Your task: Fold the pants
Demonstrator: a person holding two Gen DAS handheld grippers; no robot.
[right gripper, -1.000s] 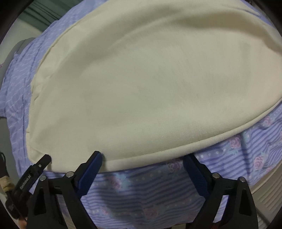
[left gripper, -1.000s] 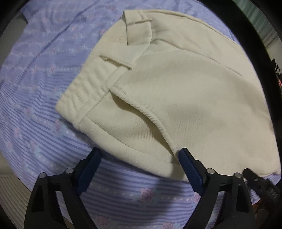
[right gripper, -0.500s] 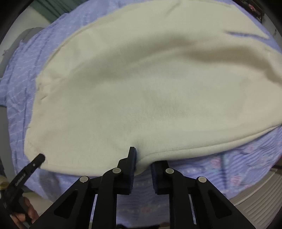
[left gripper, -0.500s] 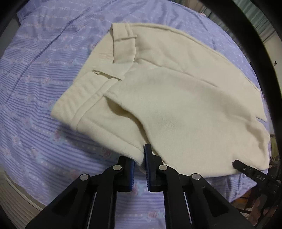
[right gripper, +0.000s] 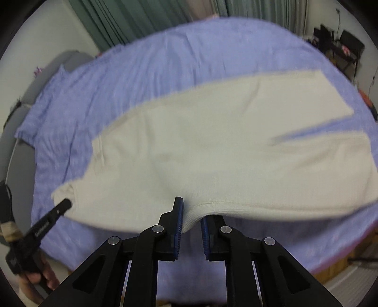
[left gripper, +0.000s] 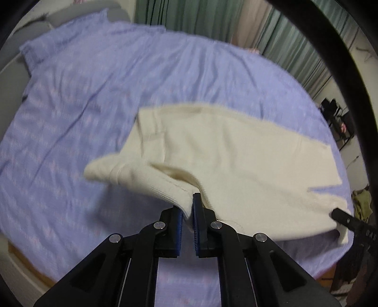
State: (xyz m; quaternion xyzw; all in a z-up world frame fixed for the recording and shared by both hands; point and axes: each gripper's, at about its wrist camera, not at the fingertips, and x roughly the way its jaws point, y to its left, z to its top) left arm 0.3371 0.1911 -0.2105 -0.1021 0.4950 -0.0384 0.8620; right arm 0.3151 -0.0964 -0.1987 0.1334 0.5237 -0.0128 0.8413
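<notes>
The cream pants (left gripper: 236, 151) hang partly lifted over the purple bed sheet (left gripper: 94, 82). My left gripper (left gripper: 188, 207) is shut on the near edge of the pants close to the waistband end. My right gripper (right gripper: 190, 212) is shut on the near edge of the pants (right gripper: 224, 141) further along the leg. The two leg ends (right gripper: 330, 113) spread to the right, with a gap of sheet between them. The other gripper shows at the edge of each view, on the right in the left wrist view (left gripper: 349, 222) and on the left in the right wrist view (right gripper: 47, 224).
The bed sheet (right gripper: 141, 59) covers a wide bed with a grey headboard (right gripper: 70, 59) at the left. Green curtains (left gripper: 200, 16) hang behind. Dark furniture (right gripper: 342, 44) stands at the far right. The bed's near edge (right gripper: 354, 264) runs below the grippers.
Both grippers, shut on the pants' near edge since half a second ago, have risen and pulled back, lifting that edge off the bed. A second ago both were open.
</notes>
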